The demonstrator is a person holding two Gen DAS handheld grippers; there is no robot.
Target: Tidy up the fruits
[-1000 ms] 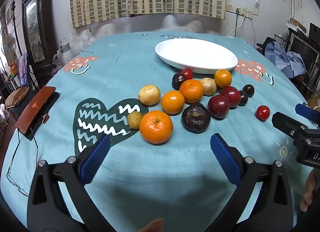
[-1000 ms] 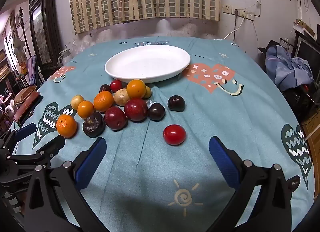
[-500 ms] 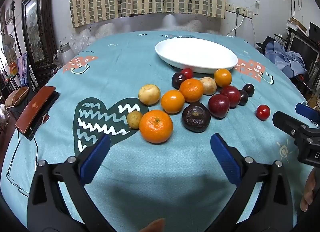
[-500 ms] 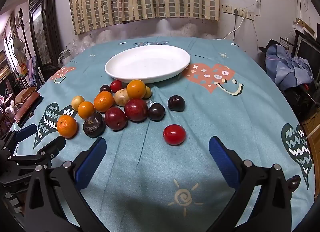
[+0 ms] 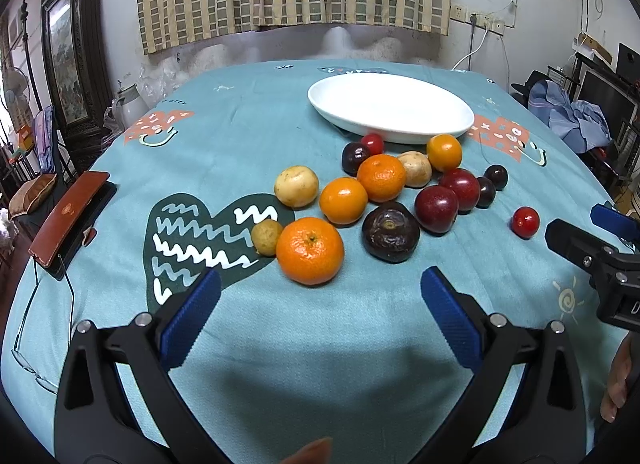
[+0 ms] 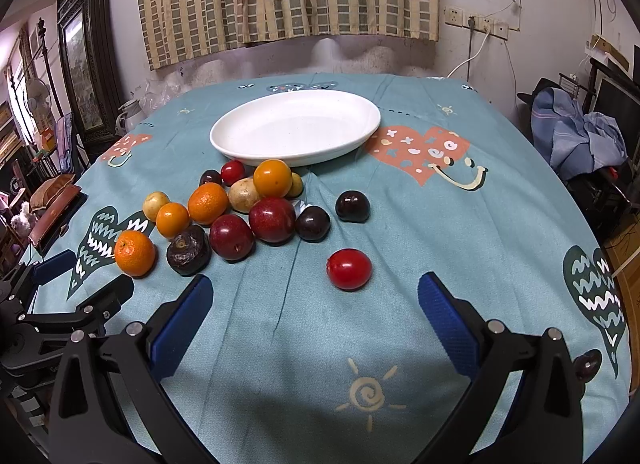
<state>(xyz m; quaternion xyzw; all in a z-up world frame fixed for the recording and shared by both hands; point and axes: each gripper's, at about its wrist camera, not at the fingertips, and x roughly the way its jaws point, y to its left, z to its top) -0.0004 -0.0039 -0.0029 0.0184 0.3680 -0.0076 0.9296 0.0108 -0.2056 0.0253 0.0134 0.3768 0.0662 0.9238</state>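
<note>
A white oval plate lies empty at the far middle of the teal tablecloth. In front of it sits a cluster of several fruits: oranges, yellow ones, dark red plums and a wrinkled dark fruit. The nearest orange lies just ahead of my left gripper, which is open and holds nothing. A lone small red fruit lies just ahead of my right gripper, also open with nothing between its fingers.
A brown case and a pair of glasses lie at the table's left edge. A dark plum sits apart from the cluster. Blue clothes are piled on furniture at the right. A curtain hangs behind the table.
</note>
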